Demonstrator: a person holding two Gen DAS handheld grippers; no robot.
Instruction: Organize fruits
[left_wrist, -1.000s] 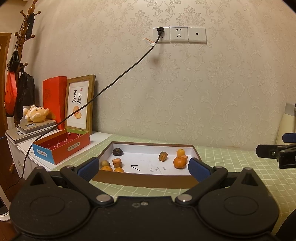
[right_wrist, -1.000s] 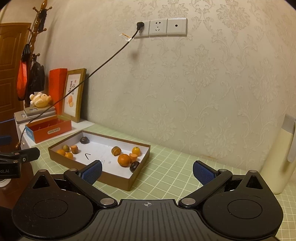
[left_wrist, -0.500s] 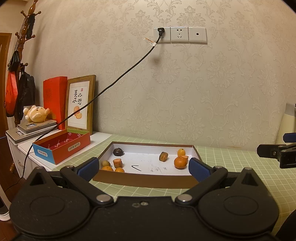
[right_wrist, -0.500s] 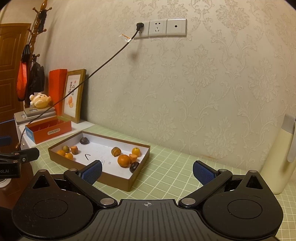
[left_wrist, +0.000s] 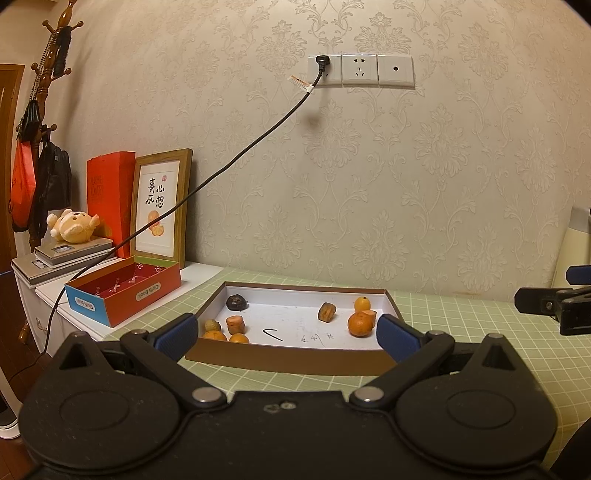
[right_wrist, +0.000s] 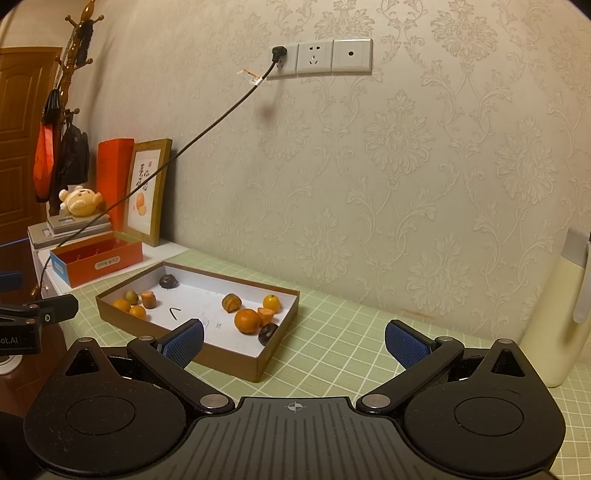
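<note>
left gripper (left_wrist: 286, 338) spread wide, nothing between pads, hovering just before near wall of shallow box (left_wrist: 288, 357) on green grid mat (right_wrist: 332, 354). fruits (left_wrist: 359, 325) lie inside box, beyond fingertips. right gripper (right_wrist: 293, 341) also spread, empty; box ahead and to its left.

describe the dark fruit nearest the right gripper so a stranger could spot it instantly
Find the shallow brown box on the green grid mat. In its corner nearest the right gripper lies a dark fruit, beside the big orange. Its neighbours there are all orange.
</note>
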